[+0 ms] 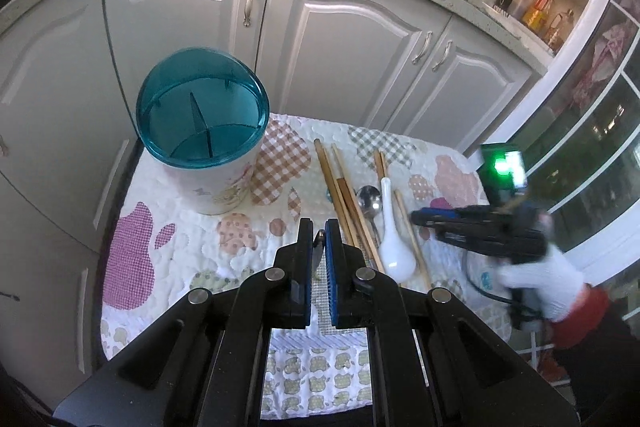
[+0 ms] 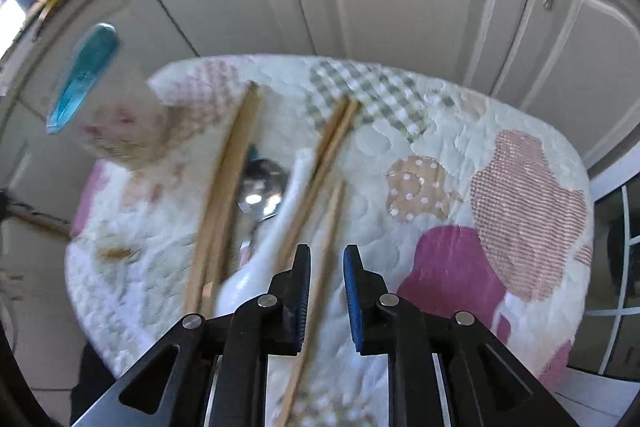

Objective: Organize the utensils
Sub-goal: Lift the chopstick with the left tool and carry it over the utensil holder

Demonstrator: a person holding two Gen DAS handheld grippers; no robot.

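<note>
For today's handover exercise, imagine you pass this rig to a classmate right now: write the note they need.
Left gripper: shut on a thin metal utensil, only its tip showing, lifted above the quilted cloth.
Right gripper: open, low over a single chopstick that runs between its pads without being pinched.
Utensil holder with teal divided top: stands at the cloth's far left, compartments look empty.
Still lying on the cloth: wooden chopsticks, metal spoon, white ceramic spoon.
Done: nothing in the holder yet.
Left: drop in the held piece, then the rest.
</note>
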